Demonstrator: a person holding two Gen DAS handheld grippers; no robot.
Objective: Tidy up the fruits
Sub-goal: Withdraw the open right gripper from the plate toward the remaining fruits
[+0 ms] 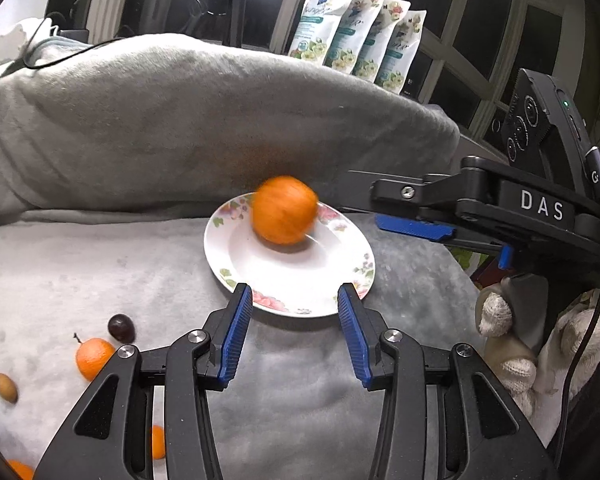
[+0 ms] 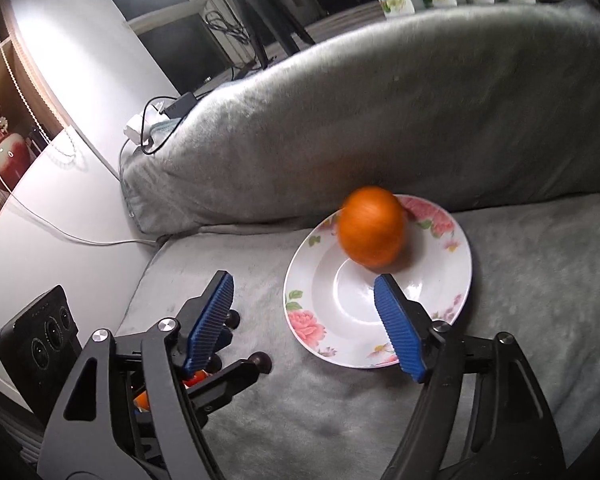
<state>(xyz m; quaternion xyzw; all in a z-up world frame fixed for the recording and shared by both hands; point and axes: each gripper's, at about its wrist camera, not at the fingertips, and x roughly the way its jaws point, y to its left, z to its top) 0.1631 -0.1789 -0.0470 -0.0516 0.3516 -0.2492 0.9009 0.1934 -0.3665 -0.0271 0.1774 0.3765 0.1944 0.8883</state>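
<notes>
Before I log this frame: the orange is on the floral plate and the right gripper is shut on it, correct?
Not quite: the right gripper is open and empty, as the right wrist view shows. The blurred orange is indeed on the floral plate.

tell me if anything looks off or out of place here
The orange over the floral plate is motion-blurred in both views, so it is moving, gripped by neither open gripper. Other fruit lies loose on the grey blanket: a small orange, a dark grape and an olive-coloured fruit.
</notes>
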